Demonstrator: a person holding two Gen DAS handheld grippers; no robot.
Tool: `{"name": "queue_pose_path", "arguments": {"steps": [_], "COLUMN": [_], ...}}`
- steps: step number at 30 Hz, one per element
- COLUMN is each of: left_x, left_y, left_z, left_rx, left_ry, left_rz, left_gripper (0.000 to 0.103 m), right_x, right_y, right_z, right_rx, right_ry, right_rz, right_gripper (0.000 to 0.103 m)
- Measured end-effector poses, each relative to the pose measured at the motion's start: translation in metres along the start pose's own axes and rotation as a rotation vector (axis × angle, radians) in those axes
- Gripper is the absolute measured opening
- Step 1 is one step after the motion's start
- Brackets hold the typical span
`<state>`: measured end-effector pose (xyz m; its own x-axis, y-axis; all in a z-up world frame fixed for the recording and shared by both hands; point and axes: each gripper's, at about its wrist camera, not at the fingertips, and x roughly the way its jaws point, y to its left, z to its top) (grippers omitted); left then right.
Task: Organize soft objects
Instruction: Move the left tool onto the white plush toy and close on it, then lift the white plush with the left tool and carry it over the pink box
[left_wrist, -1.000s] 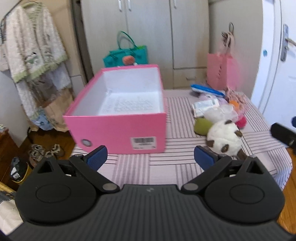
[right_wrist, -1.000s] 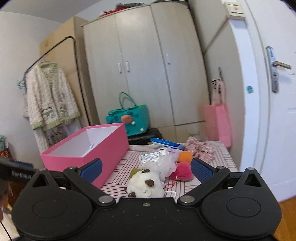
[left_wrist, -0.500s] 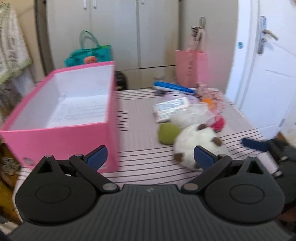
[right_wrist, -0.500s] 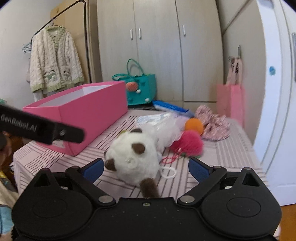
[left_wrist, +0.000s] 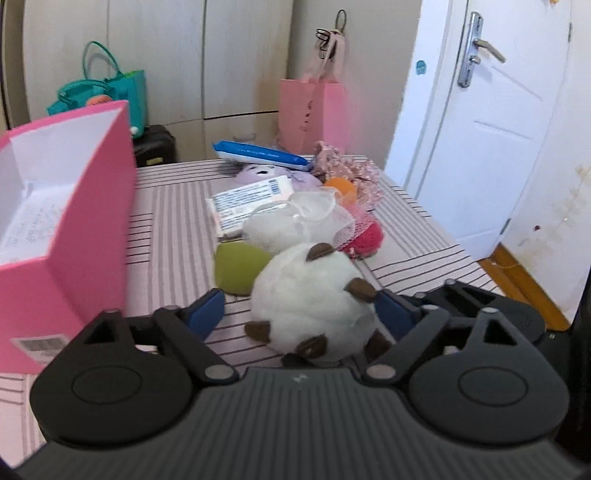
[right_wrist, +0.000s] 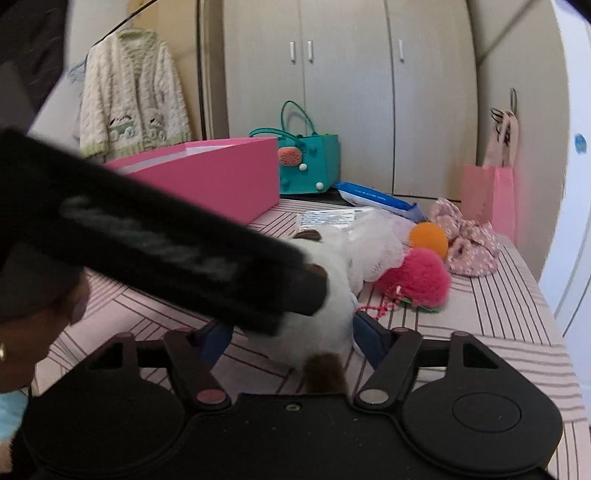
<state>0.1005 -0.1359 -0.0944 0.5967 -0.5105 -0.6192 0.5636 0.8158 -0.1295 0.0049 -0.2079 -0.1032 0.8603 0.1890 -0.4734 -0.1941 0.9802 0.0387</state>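
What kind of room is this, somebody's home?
Most likely a bedroom at home: a tall wardrobe against the wall, a knitted cardigan on a clothes rail, and soft toys beside a pink box on a striped cloth.

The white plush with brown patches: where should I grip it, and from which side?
Grip the white plush across its round middle, coming level from the near table edge, as the left gripper already straddles it with open jaws. The brown ears and feet are small and floppy, likely poor holds.
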Motion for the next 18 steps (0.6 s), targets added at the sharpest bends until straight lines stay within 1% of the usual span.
{"name": "queue_pose_path", "arguments": {"steps": [1,5,6,7,10,13,15,18], "left_x": [0.003,0.012,0.014,0.015,0.019,0.018,0.014,0.007], "left_y": [0.001,0.005,0.007,0.010,0.014,0.009,0.007,0.003], "left_z": [0.000,-0.001,-0.002,-0.004,-0.008,-0.012,-0.013,-0.013], "left_rx": [-0.002,-0.030,-0.047,-0.066,-0.098,-0.074,-0.057,-0.033], "left_ry": [0.003,0.009,0.008,0.008,0.018,0.009,0.002,0.014], "left_rz": [-0.007,-0.021,-0.028,-0.040,-0.079,-0.067,-0.058,-0.028], "left_gripper": [0.080,0.080,0.080,0.080,0.078,0.072,0.071,0.070], "right_x": [0.001,0.005,0.008,0.010,0.007,0.004,0.002,0.002], "right_y": [0.001,0.000,0.000,-0.001,-0.003,-0.001,0.002,0.004], "right_z": [0.000,0.000,-0.001,-0.002,-0.005,-0.007,-0.007,-0.002], "right_rx": [-0.010,0.003,0.008,0.013,0.044,0.045,0.038,0.032], "right_ry": [-0.001,0.002,0.029,0.052,0.031,0.017,0.008,0.022], "right_rz": [-0.008,-0.013,-0.016,-0.017,-0.010,0.000,-0.001,0.001], "right_gripper": [0.070,0.064,0.060,0.059,0.057,0.056,0.056,0.055]}}
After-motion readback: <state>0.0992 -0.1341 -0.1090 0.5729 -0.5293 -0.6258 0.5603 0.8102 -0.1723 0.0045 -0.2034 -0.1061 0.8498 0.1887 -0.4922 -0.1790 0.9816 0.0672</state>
